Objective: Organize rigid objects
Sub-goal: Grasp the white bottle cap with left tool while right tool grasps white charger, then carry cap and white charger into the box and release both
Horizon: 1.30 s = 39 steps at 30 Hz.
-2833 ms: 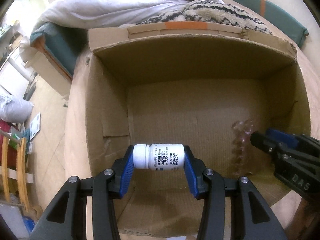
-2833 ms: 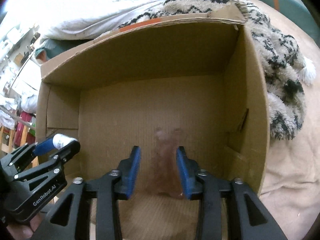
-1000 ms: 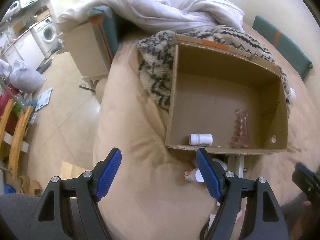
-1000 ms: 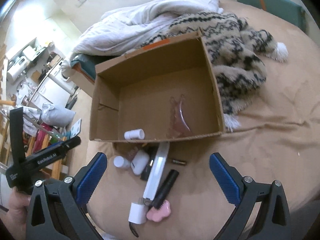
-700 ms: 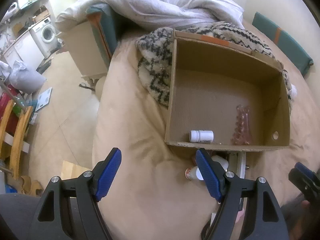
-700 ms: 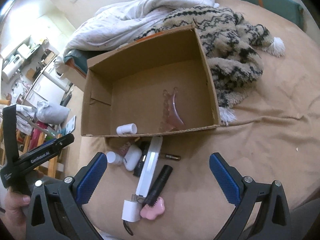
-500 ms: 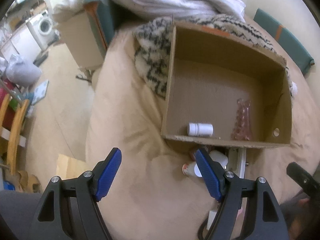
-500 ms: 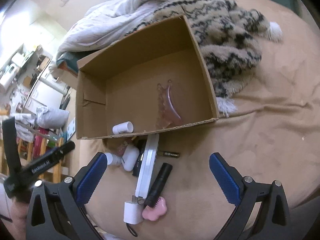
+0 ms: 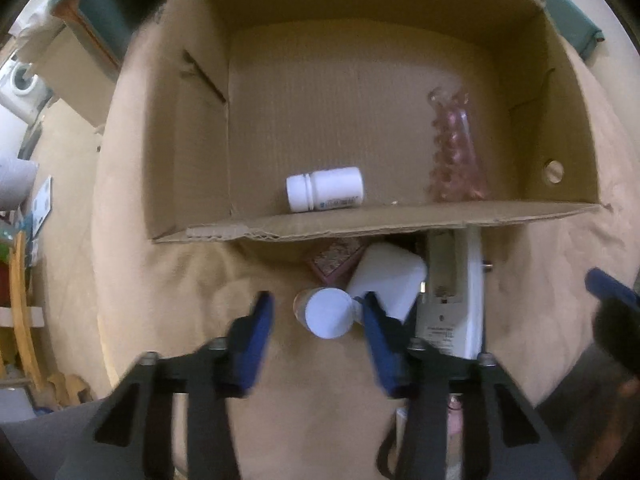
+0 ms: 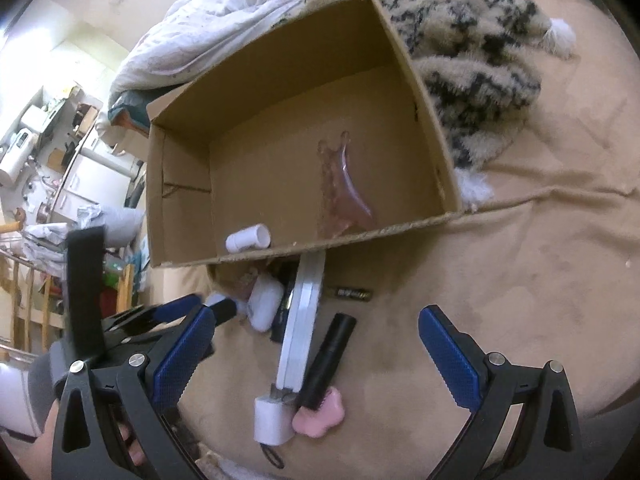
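A tan bedspread covers the bed below both tools and spreads away to the right of the right tool. Ahead of that tool and to its right lies a fuzzy throw with black zigzag markings, ending in a white pompom. Further ahead, a rumpled white duvet is heaped up. Far to the left of the left tool stands a washing machine, and nearer it, a yellow wooden frame on the floor.
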Available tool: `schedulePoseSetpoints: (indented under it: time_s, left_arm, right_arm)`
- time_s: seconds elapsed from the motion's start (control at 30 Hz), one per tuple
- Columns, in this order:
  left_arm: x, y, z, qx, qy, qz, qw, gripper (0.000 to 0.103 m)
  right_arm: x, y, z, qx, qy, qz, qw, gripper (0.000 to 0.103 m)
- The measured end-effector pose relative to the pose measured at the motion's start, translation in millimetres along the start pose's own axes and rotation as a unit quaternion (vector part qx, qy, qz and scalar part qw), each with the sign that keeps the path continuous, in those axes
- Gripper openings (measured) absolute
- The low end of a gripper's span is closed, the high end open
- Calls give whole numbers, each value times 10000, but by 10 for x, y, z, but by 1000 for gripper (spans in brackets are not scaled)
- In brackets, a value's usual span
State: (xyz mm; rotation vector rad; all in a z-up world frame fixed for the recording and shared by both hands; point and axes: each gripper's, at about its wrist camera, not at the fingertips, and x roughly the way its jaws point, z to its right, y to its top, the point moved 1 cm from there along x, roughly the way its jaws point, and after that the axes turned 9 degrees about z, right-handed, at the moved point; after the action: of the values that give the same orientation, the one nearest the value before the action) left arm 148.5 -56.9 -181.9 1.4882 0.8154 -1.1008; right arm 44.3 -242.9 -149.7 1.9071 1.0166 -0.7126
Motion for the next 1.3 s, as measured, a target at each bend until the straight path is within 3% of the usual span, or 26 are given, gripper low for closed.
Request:
schedulePoseSetpoints:
  time_s: [0.2, 0.27, 0.33, 0.37, 0.67, 0.83, 1.17, 1.3]
  left_arm:
    - [-29, -5, -160, -239, 78, -59, 9997, 24]
    - [-66, -12, -200, -247, 130, -50, 9996, 24]
    - [-110, -38, -279, -321, 169, -104, 9993, 24]
    - [-127, -62, -325, -405, 129, -158, 9990, 24]
    - [-59, -133, -375, -333, 242, -387, 9984, 24]
    - [22, -66, -332, -237, 322, -346, 9986, 24]
    - [-105, -124, -270, -271, 265, -208, 9991, 24]
    - [-199, -169, -308, -231, 441, -70, 9987, 24]
  right_arm:
    - [299, -359, -66, 332, 831, -1350, 9868, 103]
    - [365, -466, -152, 323, 952, -1604, 9819, 82]
    - [435, -554, -194, 520, 966, -1778, 9779, 52]
    - [466, -585, -197, 616, 902, -1833, 9770, 46]
    - [726, -784, -420, 39, 19, -2065, 9784, 44]
    - [862, -853, -475, -292, -316, -1996, 9789, 28]
    - [354, -685, -494, -487, -51, -1384, 9892, 28]
    - [74, -538, -435, -530, 101, -1003, 9935, 28]
